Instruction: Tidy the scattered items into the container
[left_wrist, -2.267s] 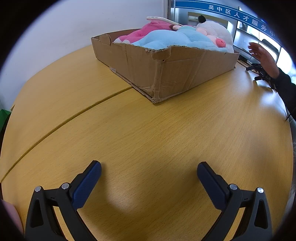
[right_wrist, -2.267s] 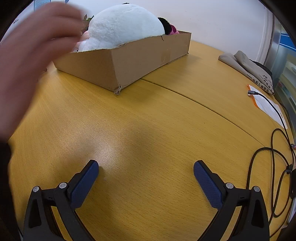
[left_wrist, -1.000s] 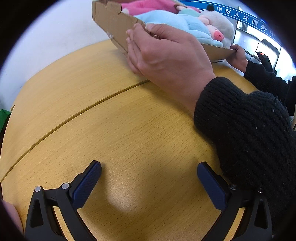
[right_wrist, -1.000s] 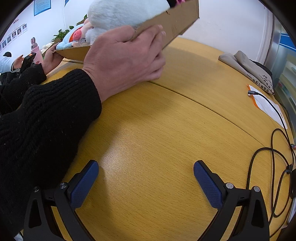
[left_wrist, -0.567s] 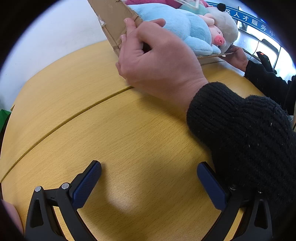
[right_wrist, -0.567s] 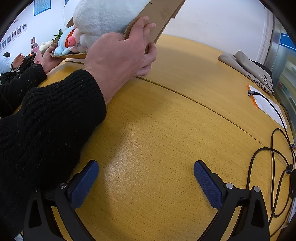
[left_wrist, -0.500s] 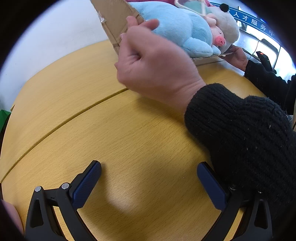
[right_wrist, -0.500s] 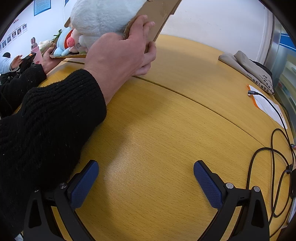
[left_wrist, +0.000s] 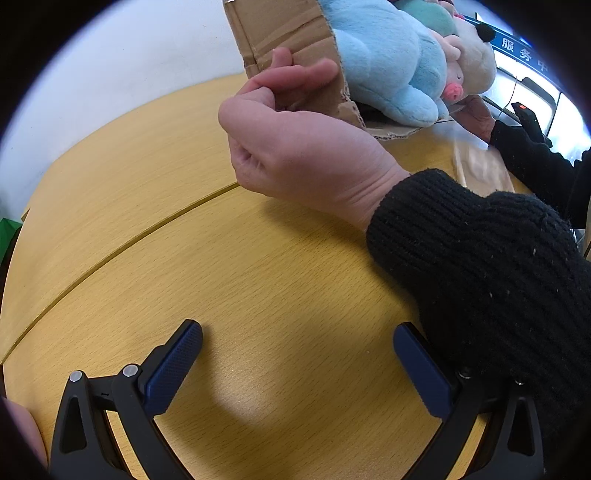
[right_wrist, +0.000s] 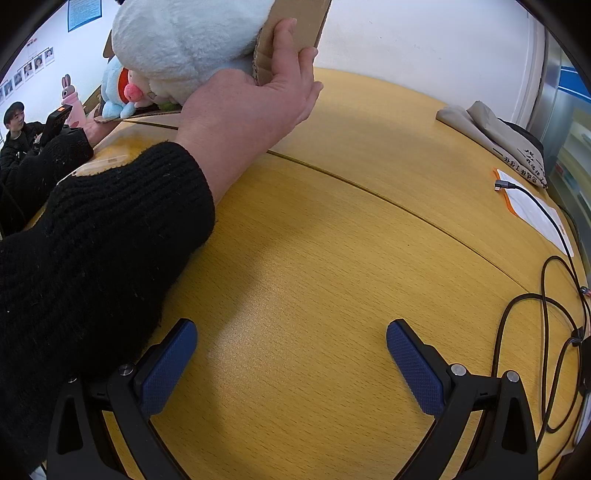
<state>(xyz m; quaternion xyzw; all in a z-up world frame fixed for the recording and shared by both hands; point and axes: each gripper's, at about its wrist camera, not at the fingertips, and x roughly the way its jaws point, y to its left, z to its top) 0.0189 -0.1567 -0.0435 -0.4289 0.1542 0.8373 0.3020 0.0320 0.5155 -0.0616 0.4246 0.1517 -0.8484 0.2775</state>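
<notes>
1. Nearest to me, my left tongs (left_wrist: 297, 363) rest low over the wooden surface (left_wrist: 258, 280) with their blue pads spread wide and nothing between them.
2. My right tongs (right_wrist: 291, 354) sit the same way over that surface (right_wrist: 332, 258), spread wide and holding nothing.
3. A black knitted sleeve (left_wrist: 491, 280) crosses just past the right pad of the left tongs; in the right wrist view the same sleeve (right_wrist: 92, 236) covers the left side of the frame.
4. Beyond the sleeve, a bare hand (left_wrist: 303, 147) grips the edge of the cardboard box (left_wrist: 291, 37), which is tipped steeply up off the surface. From the right wrist view I see that hand (right_wrist: 251, 107) with its fingers wrapped over the box (right_wrist: 291, 26) wall.
5. The soft toys are in the tilted box: a light blue plush (left_wrist: 388, 62) bulges over the torn rim, with a pale plush (left_wrist: 472, 62) with a pink snout beside it. From the other side, a large white plush (right_wrist: 184, 40) fills the opening.
6. A second hand (left_wrist: 476, 118) holds the far end of the box.
7. Further right lie a black cable (right_wrist: 535, 317), a white paper (right_wrist: 535, 214) and folded grey cloth (right_wrist: 491, 136).
</notes>
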